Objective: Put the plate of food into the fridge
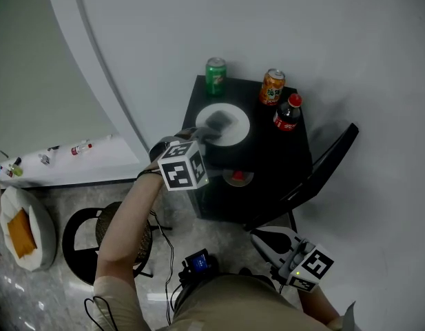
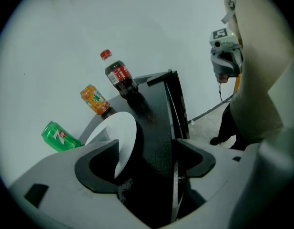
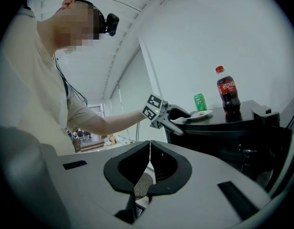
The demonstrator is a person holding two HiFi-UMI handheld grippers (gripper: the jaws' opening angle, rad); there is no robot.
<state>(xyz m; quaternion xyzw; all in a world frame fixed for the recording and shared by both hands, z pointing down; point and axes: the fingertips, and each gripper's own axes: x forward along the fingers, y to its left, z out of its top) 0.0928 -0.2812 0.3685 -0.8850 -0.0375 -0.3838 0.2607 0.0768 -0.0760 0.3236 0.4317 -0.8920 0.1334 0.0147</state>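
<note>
Beige short-sleeved shirt (image 3: 32, 80), grey tongs (image 3: 149, 163), marker cubes (image 1: 182, 165)

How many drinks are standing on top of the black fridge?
3: a green can at the back left, an orange can at the back right, and a cola bottle in front of it, right of the white plate. None appears hidden.

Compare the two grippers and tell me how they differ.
The left gripper has its jaws wide open; the right gripper is shut and empty. The left gripper is up at the white plate on the black fridge; the right gripper hangs low, away from it. Both carry a marker cube.
</note>
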